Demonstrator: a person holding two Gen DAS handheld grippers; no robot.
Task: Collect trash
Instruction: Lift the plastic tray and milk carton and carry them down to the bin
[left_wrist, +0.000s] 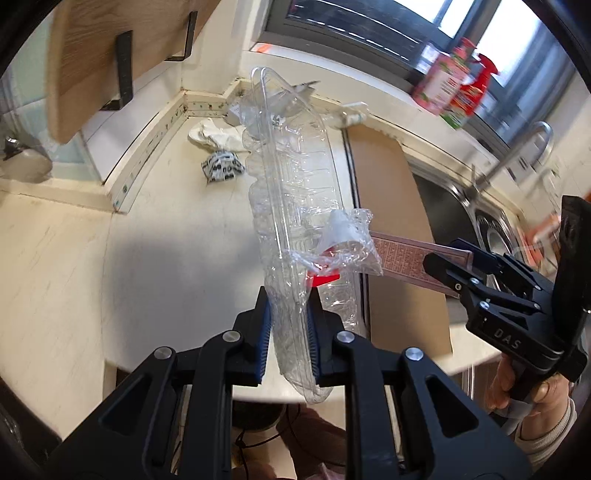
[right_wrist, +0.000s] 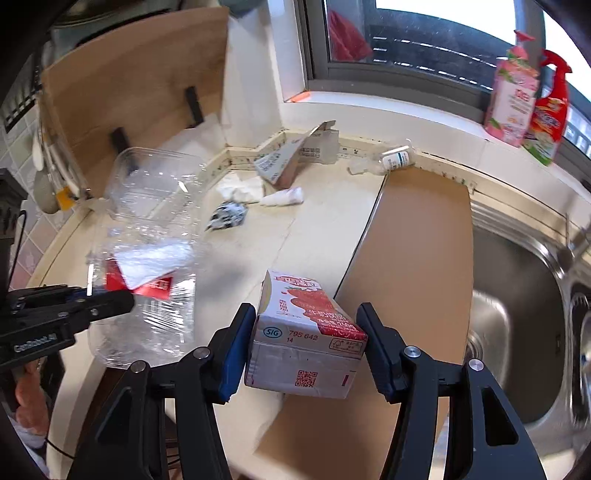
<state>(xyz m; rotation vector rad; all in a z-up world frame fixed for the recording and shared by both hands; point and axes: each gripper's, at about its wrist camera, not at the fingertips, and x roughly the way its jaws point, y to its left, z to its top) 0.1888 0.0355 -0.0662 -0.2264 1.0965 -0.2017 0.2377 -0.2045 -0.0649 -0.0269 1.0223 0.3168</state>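
Gripping a crushed clear plastic container (left_wrist: 295, 192) by its near end, the left gripper (left_wrist: 288, 332) holds it raised above the countertop (left_wrist: 166, 258), jaws narrowed onto the thin plastic. The container's long axis runs straight away from the jaws toward the counter's back corner, standing on edge; crumpled film with a red-and-white scrap (left_wrist: 332, 254) sits in its lower part. The right gripper (right_wrist: 304, 343) clamps a strawberry milk carton (right_wrist: 306, 332) between its blue pads, jaws set at the carton's width. The carton's long axis points forward, away from the jaws, its flat base facing the camera, above the counter's front edge beside a brown board (right_wrist: 417, 258) that covers part of the sink (right_wrist: 517, 295). More litter lies near the back corner: a black-and-white wrapper (right_wrist: 227, 216), white tissue (right_wrist: 240, 192) and a torn grey box (right_wrist: 291, 158).
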